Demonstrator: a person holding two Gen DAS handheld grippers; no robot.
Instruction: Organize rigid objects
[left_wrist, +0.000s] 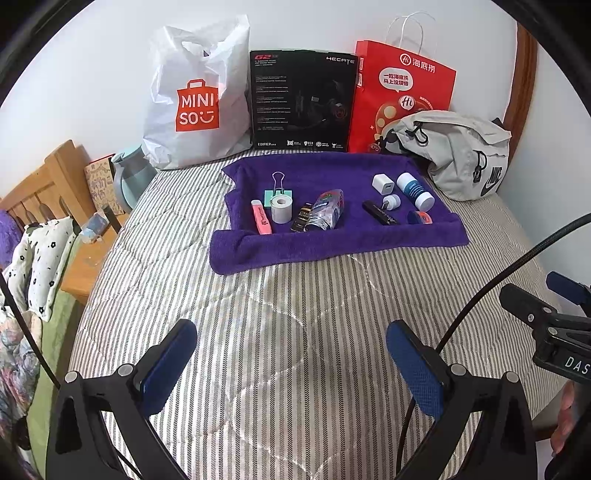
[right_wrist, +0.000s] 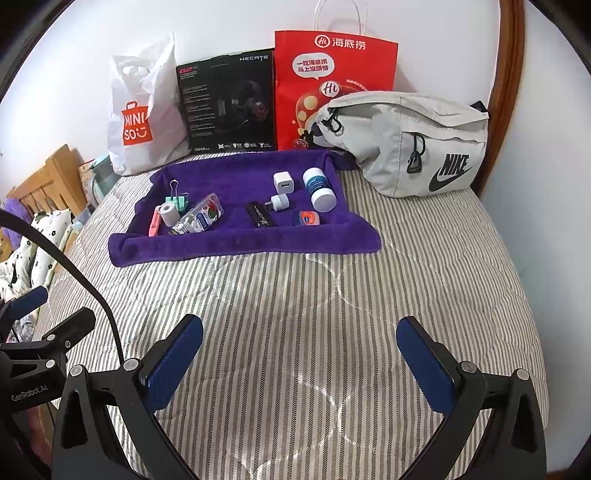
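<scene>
Left tongs (left_wrist: 291, 354) gape wide and empty above the grey striped quilted bed (left_wrist: 295, 302); beyond, small rigid items lie on a rumpled purple towel (left_wrist: 332, 243). Right tongs (right_wrist: 299, 354) likewise stand wide apart, empty, the towel (right_wrist: 243, 247) well ahead.

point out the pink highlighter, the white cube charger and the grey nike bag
pink highlighter (left_wrist: 260, 217), left wrist view, middle of its barrel
white cube charger (right_wrist: 283, 182), right wrist view, its front face
grey nike waist bag (right_wrist: 424, 147), right wrist view, front panel by the zip pull
</scene>
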